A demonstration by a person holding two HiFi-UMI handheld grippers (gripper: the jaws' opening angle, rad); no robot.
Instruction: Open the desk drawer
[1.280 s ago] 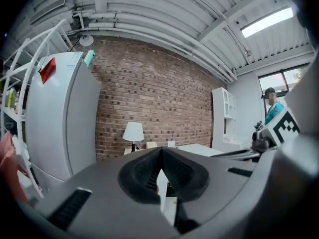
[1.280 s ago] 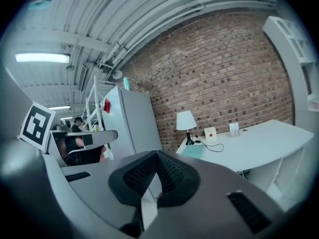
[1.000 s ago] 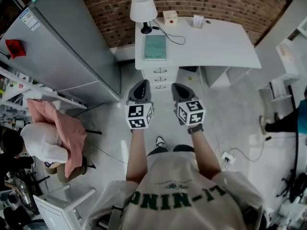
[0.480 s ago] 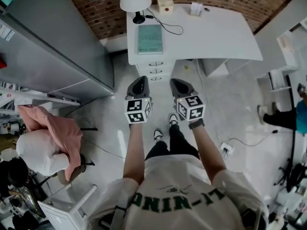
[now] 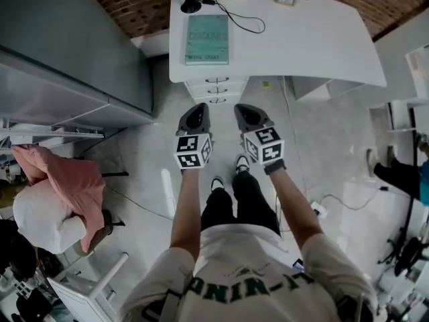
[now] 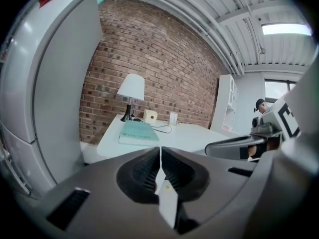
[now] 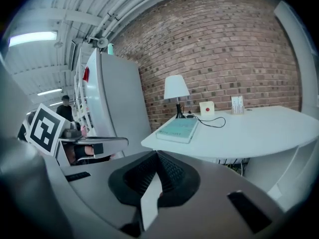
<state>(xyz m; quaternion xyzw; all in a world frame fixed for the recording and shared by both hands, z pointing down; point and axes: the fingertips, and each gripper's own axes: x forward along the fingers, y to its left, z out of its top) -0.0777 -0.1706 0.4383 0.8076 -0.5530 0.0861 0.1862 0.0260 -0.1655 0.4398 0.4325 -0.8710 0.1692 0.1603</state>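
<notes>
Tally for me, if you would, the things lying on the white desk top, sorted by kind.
Lamp: 1
Teal book: 1
Small box with a red button: 1
White holder: 1
Black cable: 1
Total: 5

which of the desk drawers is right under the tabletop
The top drawer, its handle just below the desk front edge under the teal book; the middle drawer and bottom drawer stack beneath it.
</notes>
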